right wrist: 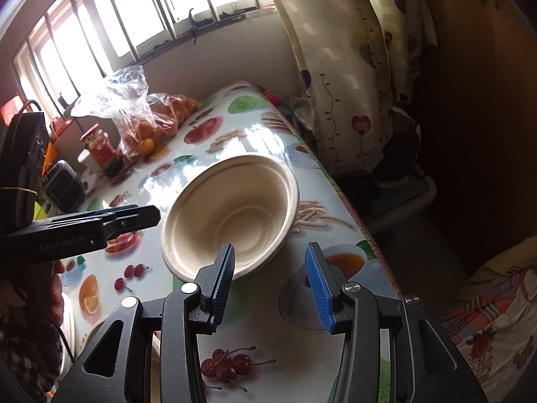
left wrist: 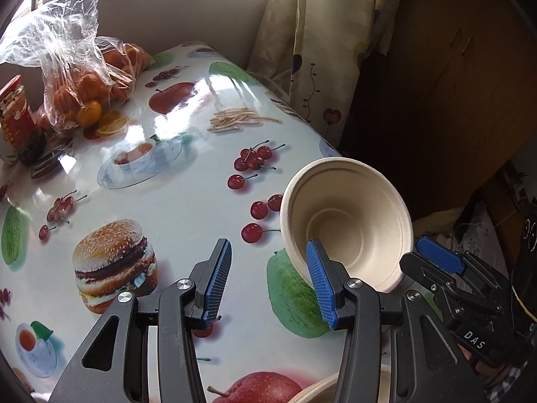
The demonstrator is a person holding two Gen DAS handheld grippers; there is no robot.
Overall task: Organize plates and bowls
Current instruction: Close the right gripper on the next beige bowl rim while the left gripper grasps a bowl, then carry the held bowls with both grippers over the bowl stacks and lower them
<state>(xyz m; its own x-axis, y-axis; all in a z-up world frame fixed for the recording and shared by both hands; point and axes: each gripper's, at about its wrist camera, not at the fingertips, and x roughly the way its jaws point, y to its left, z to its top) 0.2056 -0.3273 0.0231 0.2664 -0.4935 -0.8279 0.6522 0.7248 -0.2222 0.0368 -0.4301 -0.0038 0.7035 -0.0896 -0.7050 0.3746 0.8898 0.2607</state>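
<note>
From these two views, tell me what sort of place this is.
Probably a home dining corner: a table under a food-print oilcloth, a bag of oranges, a heart-patterned curtain beside a barred window.

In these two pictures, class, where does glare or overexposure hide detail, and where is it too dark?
Left wrist view: window glare whitens the tablecloth near the bag of oranges; the right side is dark. Right wrist view: the barred window is blown out, and the right edge is dark.

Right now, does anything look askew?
Yes: the bowl is tipped steeply, opening toward the grippers, near the table edge. Neither left gripper nor right gripper clamps it; its support is unclear.
</note>
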